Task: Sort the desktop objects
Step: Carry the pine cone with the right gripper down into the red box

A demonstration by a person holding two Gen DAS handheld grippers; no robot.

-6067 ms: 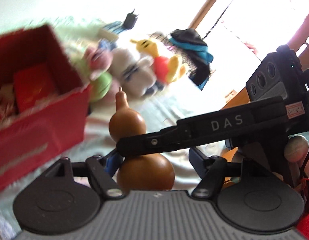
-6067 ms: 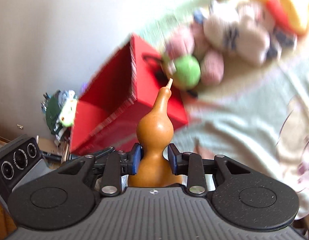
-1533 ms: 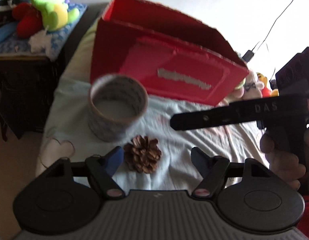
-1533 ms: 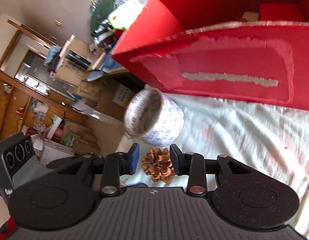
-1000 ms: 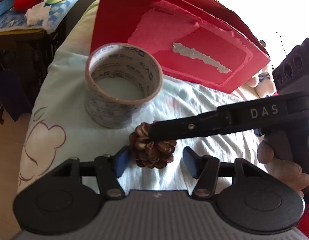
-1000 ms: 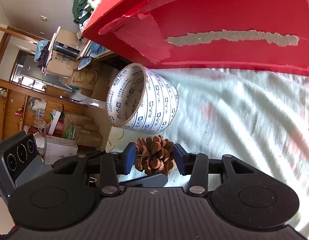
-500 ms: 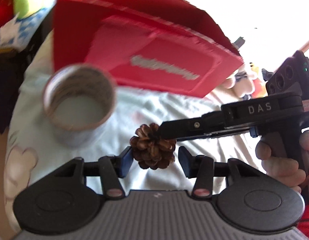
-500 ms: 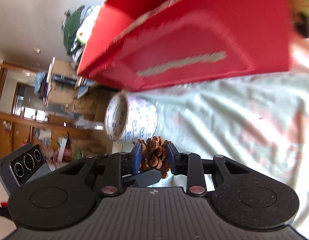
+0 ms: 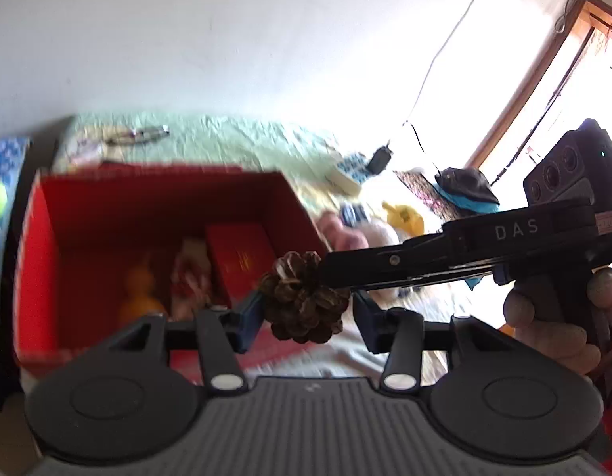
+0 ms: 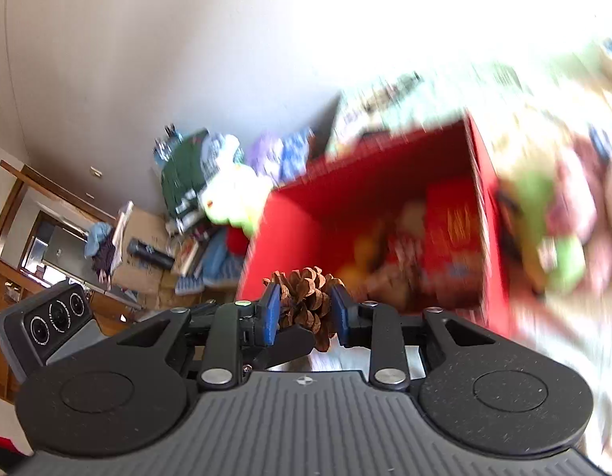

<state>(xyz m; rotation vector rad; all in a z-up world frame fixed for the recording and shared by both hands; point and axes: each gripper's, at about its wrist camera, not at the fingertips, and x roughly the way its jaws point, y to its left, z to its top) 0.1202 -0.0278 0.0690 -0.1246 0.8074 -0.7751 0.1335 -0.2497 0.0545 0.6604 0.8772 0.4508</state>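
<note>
A brown pine cone [image 9: 302,297] is held in the air in front of the open red box [image 9: 36,246]. My right gripper [image 10: 304,313] is shut on the pine cone [image 10: 306,297]. My left gripper [image 9: 306,317] has its blue pads on either side of the cone; the left pad touches it and a gap shows at the right pad. The right gripper [image 9: 425,258] reaches in from the right in the left wrist view. Inside the box lie an orange gourd [image 9: 141,289], a small red box [image 9: 240,261] and a pale item. The red box [image 10: 290,238] appears blurred in the right wrist view.
Plush toys [image 9: 385,230] and a dark bag [image 9: 464,190] lie on the pale green bedsheet [image 9: 226,139] right of the box. Small items lie behind the box. A cluttered side table with a green plush [image 10: 230,198] stands left of the box.
Both grippers have lifted the pine cone off the sheet and carried it up towards the open top of the red box. The tape roll has dropped out of view.
</note>
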